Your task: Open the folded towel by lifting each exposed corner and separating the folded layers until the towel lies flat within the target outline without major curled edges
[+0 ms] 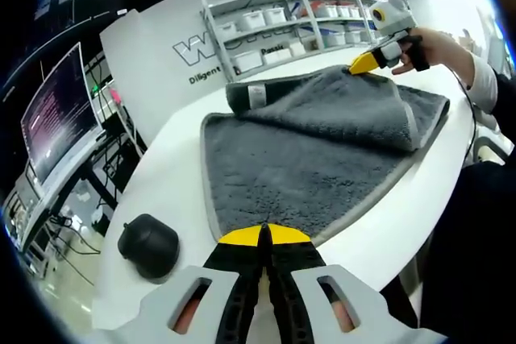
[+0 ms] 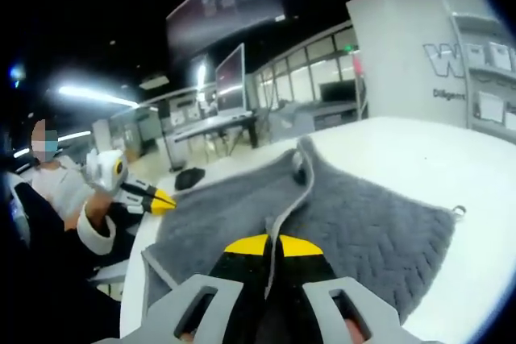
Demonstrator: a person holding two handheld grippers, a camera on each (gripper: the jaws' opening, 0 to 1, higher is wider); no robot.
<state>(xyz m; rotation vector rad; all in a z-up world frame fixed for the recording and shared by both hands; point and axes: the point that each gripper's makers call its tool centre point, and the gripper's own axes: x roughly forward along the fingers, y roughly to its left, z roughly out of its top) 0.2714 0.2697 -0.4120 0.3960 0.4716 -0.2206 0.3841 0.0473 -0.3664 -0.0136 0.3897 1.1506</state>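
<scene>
- Towel, grey, lies on the white table, partly unfolded: the far layer is folded back over the lower one, with a rolled bit and white tag at the far left edge.
- Left gripper: yellow-tipped jaws together at the towel's near edge; whether cloth is pinched between them cannot be told.
- Right gripper: jaws closed on the towel's pale hem, lifting a ridge of cloth. In the left gripper view it sits at the far corner, held by a hand.
- Black puck rests on the table, left of the towel.
- Shelves behind; bin contents too small to read.
- Wall lettering cut off.
</scene>
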